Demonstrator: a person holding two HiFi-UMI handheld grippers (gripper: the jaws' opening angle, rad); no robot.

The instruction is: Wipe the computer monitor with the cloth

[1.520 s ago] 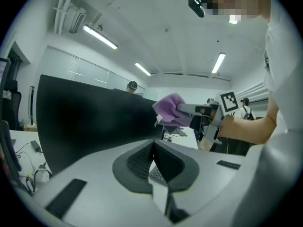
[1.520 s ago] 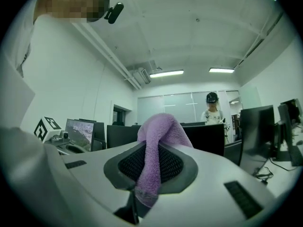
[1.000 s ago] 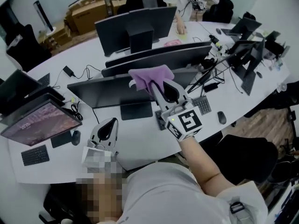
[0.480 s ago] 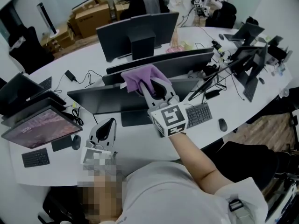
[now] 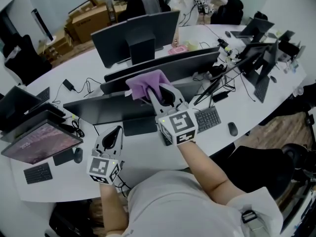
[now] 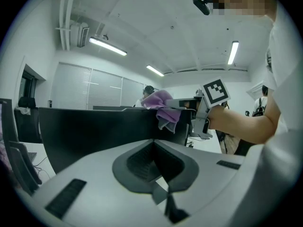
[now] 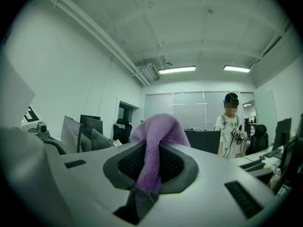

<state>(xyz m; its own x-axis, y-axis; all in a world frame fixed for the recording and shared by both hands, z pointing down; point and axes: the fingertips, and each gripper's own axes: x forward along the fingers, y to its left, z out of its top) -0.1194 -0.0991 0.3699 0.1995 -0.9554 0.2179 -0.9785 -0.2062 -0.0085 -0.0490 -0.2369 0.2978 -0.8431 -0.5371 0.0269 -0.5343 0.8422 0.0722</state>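
Note:
A long dark monitor [image 5: 106,108] stands on the white desk [image 5: 148,154] in front of me. A purple cloth [image 5: 146,84] drapes over its top edge, near the middle. My right gripper [image 5: 158,93] is shut on the cloth, and in the right gripper view the cloth [image 7: 155,148] runs down between the jaws. My left gripper [image 5: 114,131] hangs low over the desk, left of the monitor's stand, shut and empty. In the left gripper view the black screen [image 6: 94,131] fills the middle, with the cloth [image 6: 164,109] hanging over its upper right.
More monitors [image 5: 133,36] stand behind. A keyboard [image 5: 208,118] and a mouse [image 5: 232,129] lie to the right, and a lit laptop [image 5: 39,142] sits at far left. Cables trail over the desk. A person [image 7: 231,126] stands across the room.
My right gripper has slid the cloth leftward along the monitor's top edge. The left gripper has stayed low over the desk, with its marker cube now uncovered.

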